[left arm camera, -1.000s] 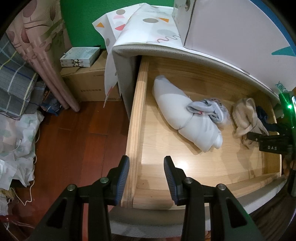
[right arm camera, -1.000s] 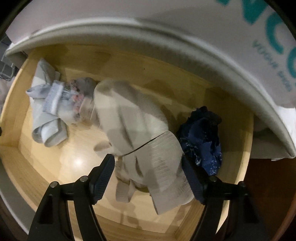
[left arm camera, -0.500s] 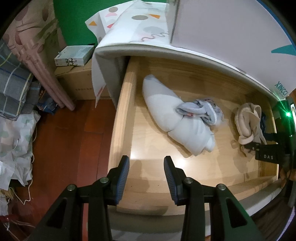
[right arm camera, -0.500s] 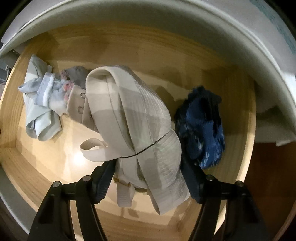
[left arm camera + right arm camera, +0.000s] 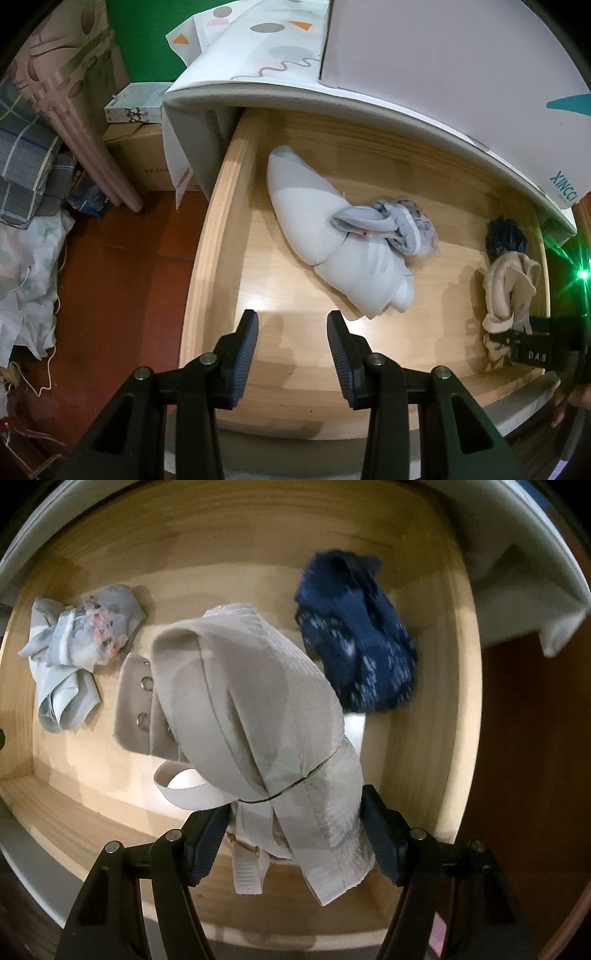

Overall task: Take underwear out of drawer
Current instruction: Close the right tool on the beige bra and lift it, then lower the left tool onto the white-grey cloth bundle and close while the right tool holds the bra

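One beige garment (image 5: 258,709) sits clamped in the right gripper (image 5: 295,830) jaws, inside the drawer (image 5: 207,258); lifting remains. Left gripper (image 5: 291,343) jaws are empty.

The right gripper's (image 5: 295,834) fingers (image 5: 207,843) clamp a beige bra (image 5: 258,701) above the wooden drawer (image 5: 436,701).
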The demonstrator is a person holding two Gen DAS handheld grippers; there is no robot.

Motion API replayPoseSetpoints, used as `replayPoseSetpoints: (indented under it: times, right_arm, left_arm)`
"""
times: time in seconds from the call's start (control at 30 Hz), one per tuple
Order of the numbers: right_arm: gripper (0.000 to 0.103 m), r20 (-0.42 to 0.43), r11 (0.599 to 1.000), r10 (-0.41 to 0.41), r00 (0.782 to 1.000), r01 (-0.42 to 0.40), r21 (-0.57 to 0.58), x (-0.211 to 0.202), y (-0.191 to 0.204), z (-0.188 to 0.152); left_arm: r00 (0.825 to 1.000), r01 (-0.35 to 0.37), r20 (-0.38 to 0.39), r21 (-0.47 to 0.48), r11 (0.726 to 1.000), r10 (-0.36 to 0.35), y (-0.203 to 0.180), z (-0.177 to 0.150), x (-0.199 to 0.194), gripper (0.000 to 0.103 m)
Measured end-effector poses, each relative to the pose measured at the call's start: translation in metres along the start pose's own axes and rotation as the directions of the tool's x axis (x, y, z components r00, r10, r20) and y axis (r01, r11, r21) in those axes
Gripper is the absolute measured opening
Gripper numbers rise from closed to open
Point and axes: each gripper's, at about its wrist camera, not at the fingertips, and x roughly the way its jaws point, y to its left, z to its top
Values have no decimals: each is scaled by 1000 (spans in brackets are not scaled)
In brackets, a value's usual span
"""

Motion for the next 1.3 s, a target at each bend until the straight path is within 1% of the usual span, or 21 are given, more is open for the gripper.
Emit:
replayPoseSetpoints:
  times: [0.1, 0.23, 0.37, 0.5, 0.53, 0.6, 0.73, 0.83, 0.93, 0.97, 1.0, 1.03, 1.17, 1.3]
  right_arm:
    - [66, -17, 1000, 1, 1000, -1, 27, 3, 0, 0]
    - [67, -26, 998, 8, 1000, -7, 59, 9, -3, -9]
    - [67, -19, 997, 29, 999, -28, 73, 11, -14, -4]
    - [67, -4, 998, 24, 1000, -24, 62, 14, -15, -5]
    - [67, 0, 998, 24, 1000, -24, 61, 8, -22, -24]
    - [67, 8, 998, 22, 1000, -23, 55, 8, -22, -30]
    - [67, 22, 999, 23, 999, -24, 47, 10, -22, -37]
    - [67, 28, 999, 23, 999, -24, 46, 12, -18, -46]
    - [67, 28, 999, 23, 999, -24, 41, 6, -16, -48]
    - [67, 28, 999, 23, 999, -24, 40, 5, -16, -48]
    - [68, 28, 999, 23, 999, -24, 39, 5, -15, -49]
    - [68, 27, 999, 23, 999, -24, 38, 3, -15, -48]
    - [68, 29, 999, 24, 999, -25, 36, 2, -14, -50]
    - [68, 27, 999, 24, 999, -25, 32, 0, -13, -51]
  left_arm:
    - [1000, 4, -3, -3, 1000, -4, -3, 1, 1, 39]
    - [1000, 9, 0, -5, 1000, -9, -8, 4, 2, 39]
    - [999, 42, -5, -18, 999, -42, -18, 10, 6, 39]
    - [997, 80, -13, -35, 996, -81, -31, 19, 13, 39]
    - [995, 95, -21, -36, 995, -96, -34, 21, 16, 39]
    - [993, 107, -38, -35, 994, -108, -40, 25, 23, 39]
    - [993, 86, -81, -40, 995, -89, -47, 32, 41, 39]
    - [991, 92, -94, -74, 993, -99, -47, 35, 48, 39]
    - [989, 106, -91, -96, 990, -115, -49, 40, 50, 39]
    - [990, 101, -89, -104, 989, -110, -50, 42, 51, 41]
    - [990, 99, -85, -112, 989, -109, -50, 44, 52, 45]
    - [991, 95, -84, -119, 988, -106, -50, 45, 54, 47]
    - [994, 43, -93, -133, 990, -56, -50, 51, 63, 49]
    - [993, 10, -115, -103, 995, -22, -53, 53, 68, 49]
